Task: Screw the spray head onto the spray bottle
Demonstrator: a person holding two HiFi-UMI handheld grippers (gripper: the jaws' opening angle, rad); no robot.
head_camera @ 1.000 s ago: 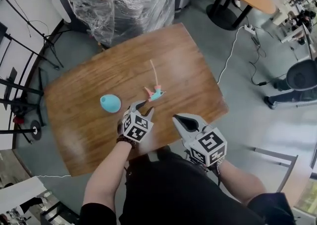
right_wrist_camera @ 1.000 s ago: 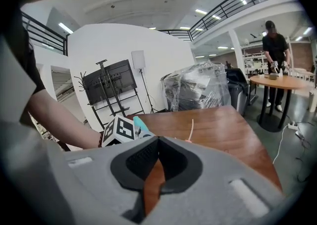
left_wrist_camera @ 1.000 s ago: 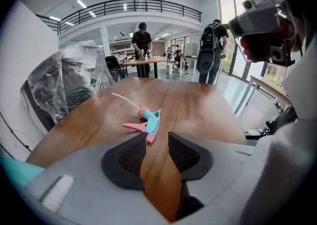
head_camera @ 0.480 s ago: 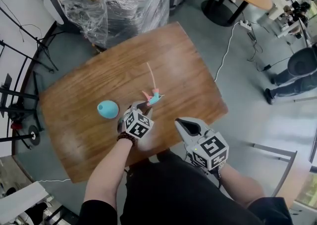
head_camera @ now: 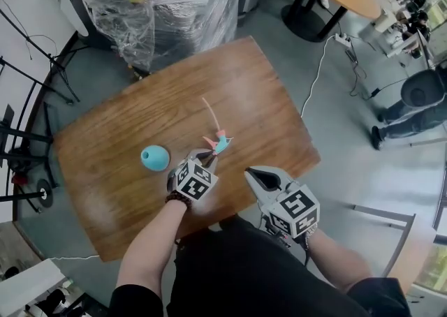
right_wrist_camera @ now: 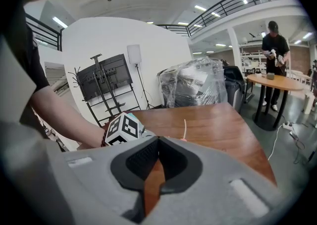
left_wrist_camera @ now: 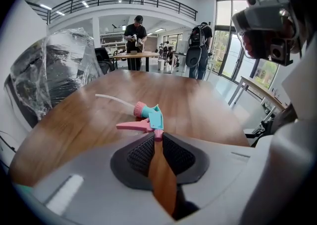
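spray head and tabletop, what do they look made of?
spray head: moulded plastic, satin; solid teal and pink colour, crisp edges. Its dip tube: pale flexible tubing, slightly curved. tabletop: wood or wood-look laminate, can't tell which; brown grain streaks under a semi-gloss sheen.

Teal-pink spray head (head_camera: 220, 144) lying on side, tube outstretched; teal spray bottle (head_camera: 155, 158) apart, leftward.
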